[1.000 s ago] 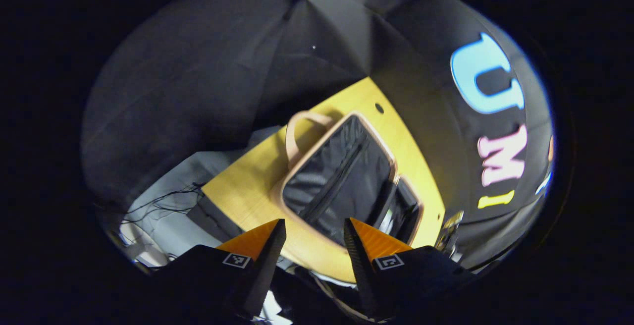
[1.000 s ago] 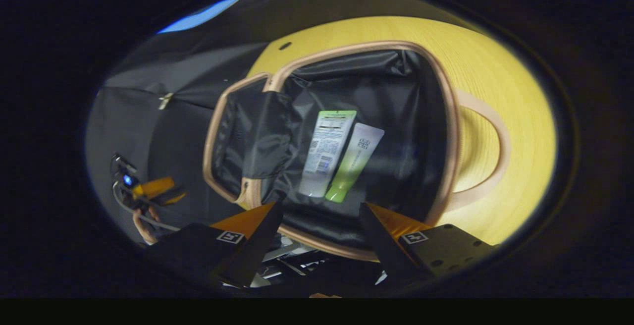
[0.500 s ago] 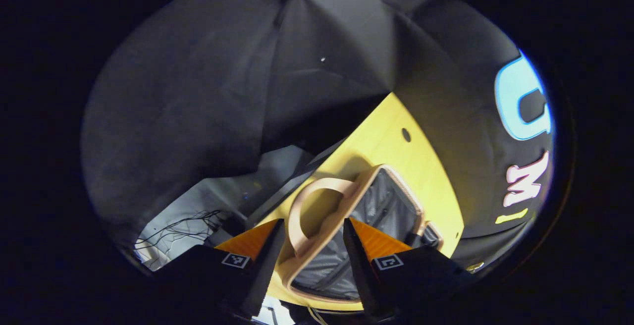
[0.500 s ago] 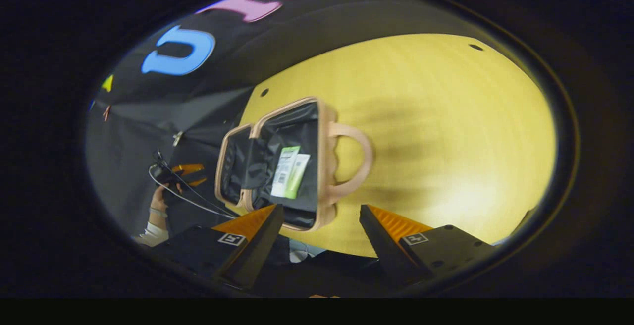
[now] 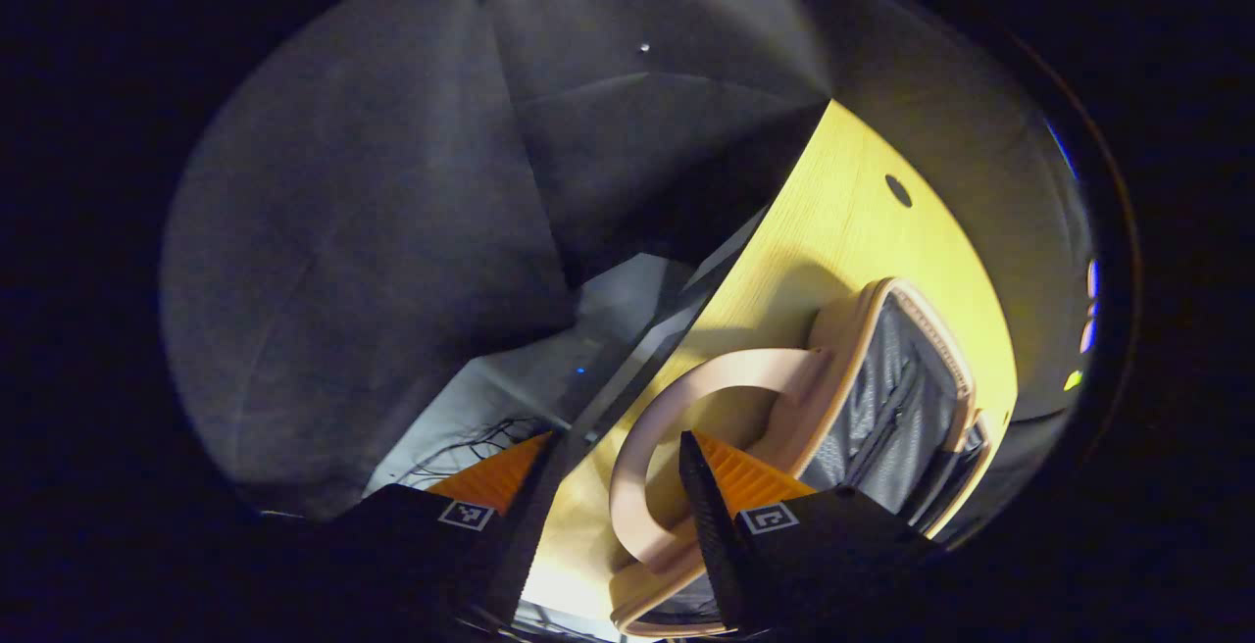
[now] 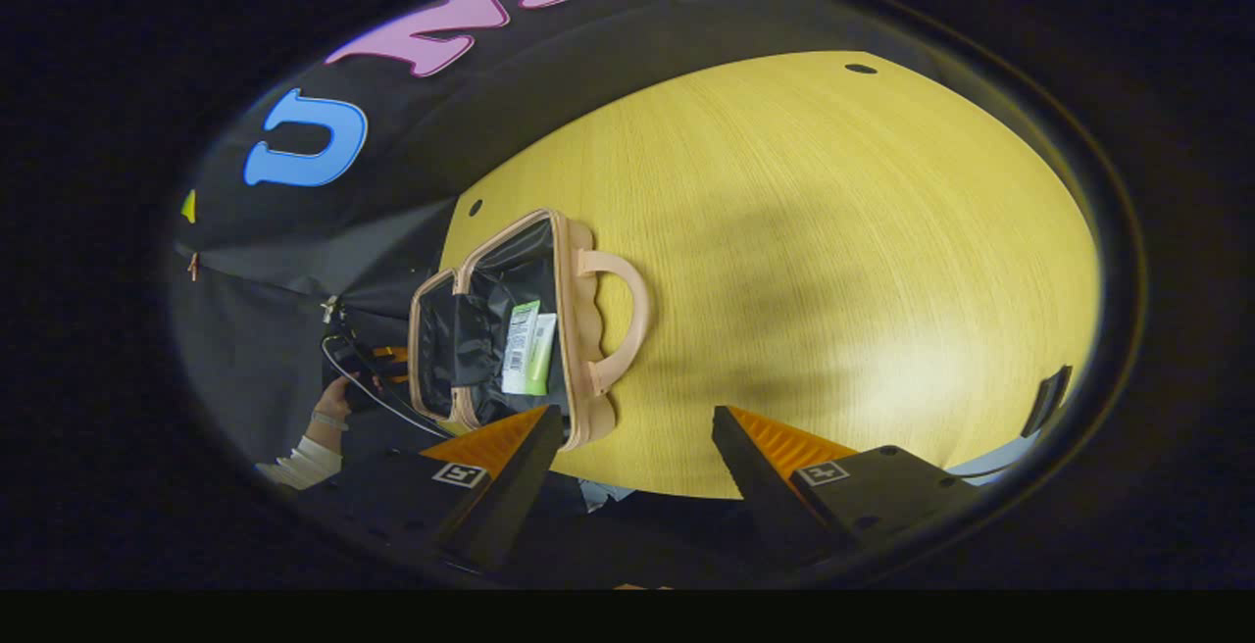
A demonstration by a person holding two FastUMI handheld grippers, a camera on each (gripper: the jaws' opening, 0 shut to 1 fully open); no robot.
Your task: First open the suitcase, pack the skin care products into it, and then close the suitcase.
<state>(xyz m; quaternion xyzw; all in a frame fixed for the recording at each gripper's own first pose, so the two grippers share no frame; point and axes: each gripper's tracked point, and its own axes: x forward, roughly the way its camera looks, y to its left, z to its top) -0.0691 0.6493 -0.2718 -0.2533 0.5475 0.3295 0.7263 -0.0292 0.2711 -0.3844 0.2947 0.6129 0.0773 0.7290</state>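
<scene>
The pink suitcase [image 6: 578, 329] lies open on the yellow table [image 6: 833, 261], showing its black lining. Two skin care tubes, one white [image 6: 520, 334] and one green [image 6: 539, 357], lie side by side in the half that carries the handle [image 6: 632, 315]. My right gripper [image 6: 637, 418] is open and holds nothing, well back from the case and to the right of it. My left gripper [image 5: 618, 442] is open too, with the handle [image 5: 677, 398] close beyond its fingertips and the grey-black lining [image 5: 887, 398] to the right. In the right gripper view the left gripper [image 6: 377, 364] is on the lid's side.
A hand with a white cuff [image 6: 319, 432] holds the left gripper at the table's left end. The table edge [image 5: 647, 369] drops to a pale floor with cables [image 5: 471, 437]. Small round holes [image 6: 861, 68] sit near the table's far edge. A dark object [image 6: 1047, 398] lies at the right edge.
My right gripper has pulled back and swung right, so the case now looks small and far left. The left gripper has closed in on the handle, which now looms large.
</scene>
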